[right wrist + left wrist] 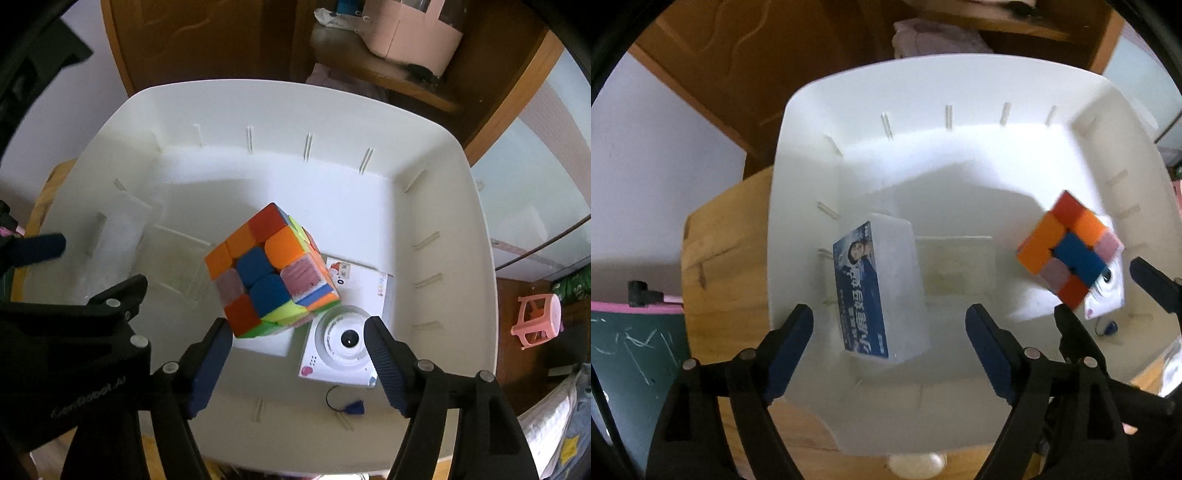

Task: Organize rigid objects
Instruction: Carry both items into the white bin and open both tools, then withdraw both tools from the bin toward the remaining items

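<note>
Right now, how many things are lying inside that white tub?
3. A clear card box lies at the white tub's left side; a puzzle cube sits tilted right of it, over a small white camera. More may hide underneath.

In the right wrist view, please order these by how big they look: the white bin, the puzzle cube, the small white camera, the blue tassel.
1. white bin
2. puzzle cube, though it is tilted and seems nearer the lens, which may enlarge it
3. small white camera, partly hidden by the claw
4. blue tassel
</note>
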Motion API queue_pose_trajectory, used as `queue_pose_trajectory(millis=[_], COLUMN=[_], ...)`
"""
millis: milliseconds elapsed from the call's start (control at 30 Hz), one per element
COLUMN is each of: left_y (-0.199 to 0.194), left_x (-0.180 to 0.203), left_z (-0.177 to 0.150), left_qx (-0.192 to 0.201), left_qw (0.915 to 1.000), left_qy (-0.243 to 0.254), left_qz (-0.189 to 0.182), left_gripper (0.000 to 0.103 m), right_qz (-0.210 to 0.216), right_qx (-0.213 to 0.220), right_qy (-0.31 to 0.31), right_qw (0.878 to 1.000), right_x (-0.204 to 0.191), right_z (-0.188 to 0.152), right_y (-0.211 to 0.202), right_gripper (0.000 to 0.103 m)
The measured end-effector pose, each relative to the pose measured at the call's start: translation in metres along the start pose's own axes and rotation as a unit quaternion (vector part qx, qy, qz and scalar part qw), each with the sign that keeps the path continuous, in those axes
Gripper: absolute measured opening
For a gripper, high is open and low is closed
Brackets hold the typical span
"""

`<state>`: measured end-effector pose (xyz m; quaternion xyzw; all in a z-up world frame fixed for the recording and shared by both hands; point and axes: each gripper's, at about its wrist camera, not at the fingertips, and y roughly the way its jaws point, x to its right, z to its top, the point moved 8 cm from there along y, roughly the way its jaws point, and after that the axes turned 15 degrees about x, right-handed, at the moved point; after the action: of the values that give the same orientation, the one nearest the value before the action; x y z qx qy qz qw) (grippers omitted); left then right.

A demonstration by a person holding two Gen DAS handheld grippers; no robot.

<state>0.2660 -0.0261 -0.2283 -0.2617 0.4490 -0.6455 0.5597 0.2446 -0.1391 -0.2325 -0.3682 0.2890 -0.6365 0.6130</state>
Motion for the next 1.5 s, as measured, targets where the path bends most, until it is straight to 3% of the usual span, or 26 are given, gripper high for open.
queue_pose_trajectory(millis=[633, 1000, 1500], left_y=[-0.129, -0.191, -0.223], left_x=[-0.022, -0.030, -0.002], left_z=[-0.018, -0.035, -0.090], left_qx=[0.076, 0.120, 0.124], left_qw=[0.9923, 0.9860, 0.9855], left_qy=[-0.083, -0.111, -0.114], left_qz=[-0.051, -0.034, -0.022], left_gripper=[0.087, 0.087, 0.087], right_qz=[0.044, 0.074, 0.087], right_qx=[0.117, 0.172, 0.175], right_qy=[0.045, 0.048, 0.032], right_qw=[0.991, 0.981, 0.980], right_x=[0.021, 0.027, 0.057], right_z=[0.006, 0.002, -0.069], right_y=[-0.129, -0.205, -0.230], right_gripper=[0.075, 0.075, 0.075])
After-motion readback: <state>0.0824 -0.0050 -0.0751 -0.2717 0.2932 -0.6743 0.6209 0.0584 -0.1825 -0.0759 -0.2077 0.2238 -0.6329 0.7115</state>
